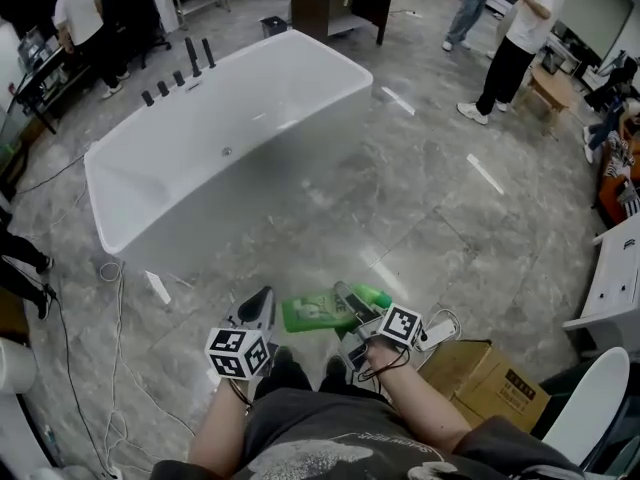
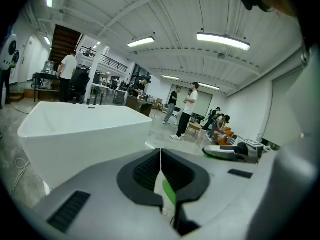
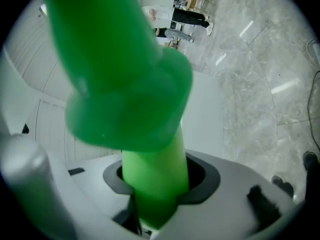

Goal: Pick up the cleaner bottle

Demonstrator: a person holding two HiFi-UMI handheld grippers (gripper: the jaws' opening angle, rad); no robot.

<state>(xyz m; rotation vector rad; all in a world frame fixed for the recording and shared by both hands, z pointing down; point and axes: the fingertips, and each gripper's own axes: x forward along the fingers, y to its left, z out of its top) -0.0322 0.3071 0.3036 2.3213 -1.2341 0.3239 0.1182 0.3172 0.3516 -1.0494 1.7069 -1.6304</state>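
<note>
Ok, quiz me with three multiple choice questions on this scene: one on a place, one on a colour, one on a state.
1. Where is the cardboard box? A on the floor, at the person's right; B on a shelf; C on a chair.
2. What colour is the cleaner bottle? A white; B green; C blue.
3. How do the left gripper's fingers stand? A wide apart; B closed on a cloth; C closed together, empty.
Answers: A, it sits on the floor; B, its body is green; C, the pads meet, nothing between.
</note>
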